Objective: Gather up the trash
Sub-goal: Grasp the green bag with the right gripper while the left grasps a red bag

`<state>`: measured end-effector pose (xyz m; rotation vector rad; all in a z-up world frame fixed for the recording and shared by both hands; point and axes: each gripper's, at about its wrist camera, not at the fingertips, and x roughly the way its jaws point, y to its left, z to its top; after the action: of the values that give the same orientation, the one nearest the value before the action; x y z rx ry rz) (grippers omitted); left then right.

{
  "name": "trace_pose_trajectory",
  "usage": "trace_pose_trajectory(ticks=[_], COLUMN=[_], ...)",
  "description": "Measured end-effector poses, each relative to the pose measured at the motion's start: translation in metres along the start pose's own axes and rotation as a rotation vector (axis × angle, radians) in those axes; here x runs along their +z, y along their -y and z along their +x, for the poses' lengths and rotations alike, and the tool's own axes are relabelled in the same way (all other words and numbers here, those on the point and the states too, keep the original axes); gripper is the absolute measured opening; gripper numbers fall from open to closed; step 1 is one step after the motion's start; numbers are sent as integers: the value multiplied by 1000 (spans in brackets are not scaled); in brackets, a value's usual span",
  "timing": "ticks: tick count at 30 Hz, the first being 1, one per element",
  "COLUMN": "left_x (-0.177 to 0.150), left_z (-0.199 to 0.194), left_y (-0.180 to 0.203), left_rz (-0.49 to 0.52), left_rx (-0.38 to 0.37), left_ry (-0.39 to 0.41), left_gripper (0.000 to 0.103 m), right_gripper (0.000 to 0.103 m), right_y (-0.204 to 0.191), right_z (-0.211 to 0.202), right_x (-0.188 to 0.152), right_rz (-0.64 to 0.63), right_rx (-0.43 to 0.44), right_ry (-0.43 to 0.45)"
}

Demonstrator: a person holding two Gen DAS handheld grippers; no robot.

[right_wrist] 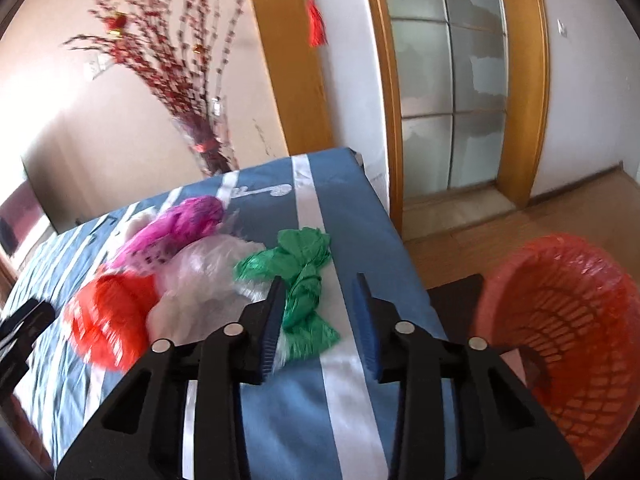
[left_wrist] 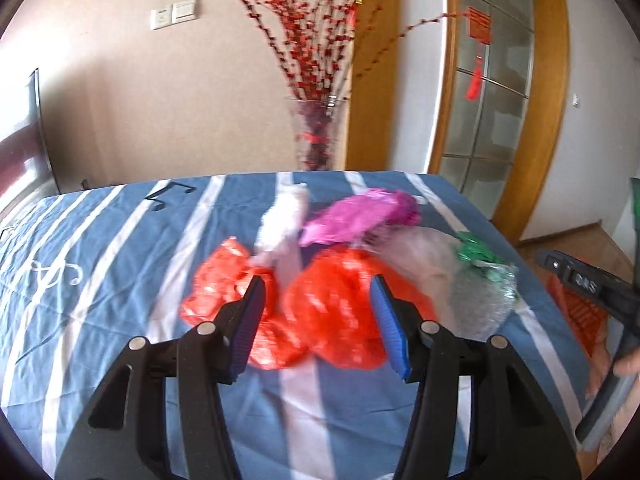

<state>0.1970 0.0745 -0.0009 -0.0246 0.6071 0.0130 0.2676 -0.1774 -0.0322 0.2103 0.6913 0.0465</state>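
Crumpled plastic bags lay clustered at mid-frame on a blue striped cloth: a red bag (left_wrist: 332, 304) in front, a magenta bag (left_wrist: 360, 216) and a white bag (left_wrist: 284, 224) behind, a clear bag (right_wrist: 200, 276) beside a twisted green bag (right_wrist: 304, 280). A red mesh basket (right_wrist: 568, 344), lined with thin plastic, stood tilted at lower right, off the cloth.
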Motion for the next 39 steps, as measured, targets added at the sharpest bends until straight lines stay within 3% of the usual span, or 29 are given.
trace_pose_trajectory(ticks=[12, 14, 17, 25, 30, 35, 37, 39], left_x=[0, 0, 1, 8, 14, 14, 9, 5], left_z=[7, 9, 13, 26, 36, 56, 66, 70], left_y=[-17, -16, -13, 5, 26, 42, 42, 40], left_rz=[-13, -14, -10, 2, 16, 45, 34, 22], left_rx=[22, 19, 16, -13, -47, -10, -3, -14], left_ry=[-7, -9, -13, -39, -56, -103, -139, -157], left_gripper=[54, 54, 54, 54, 61, 61, 59, 48], right_gripper=[35, 30, 25, 24, 24, 24, 24, 24], right_y=[-18, -19, -14, 9, 10, 8, 8, 8], right_z=[57, 60, 50, 14, 3, -1, -4, -5], right_x=[-9, -13, -14, -18, -21, -24, -26, -28], right_rz=[-35, -40, -21, 13, -14, -26, -30, -32], right_rx=[13, 12, 12, -32, -45, -32, -29, -29], right_ry=[-162, -178, -145, -49, -28, -26, -26, -28])
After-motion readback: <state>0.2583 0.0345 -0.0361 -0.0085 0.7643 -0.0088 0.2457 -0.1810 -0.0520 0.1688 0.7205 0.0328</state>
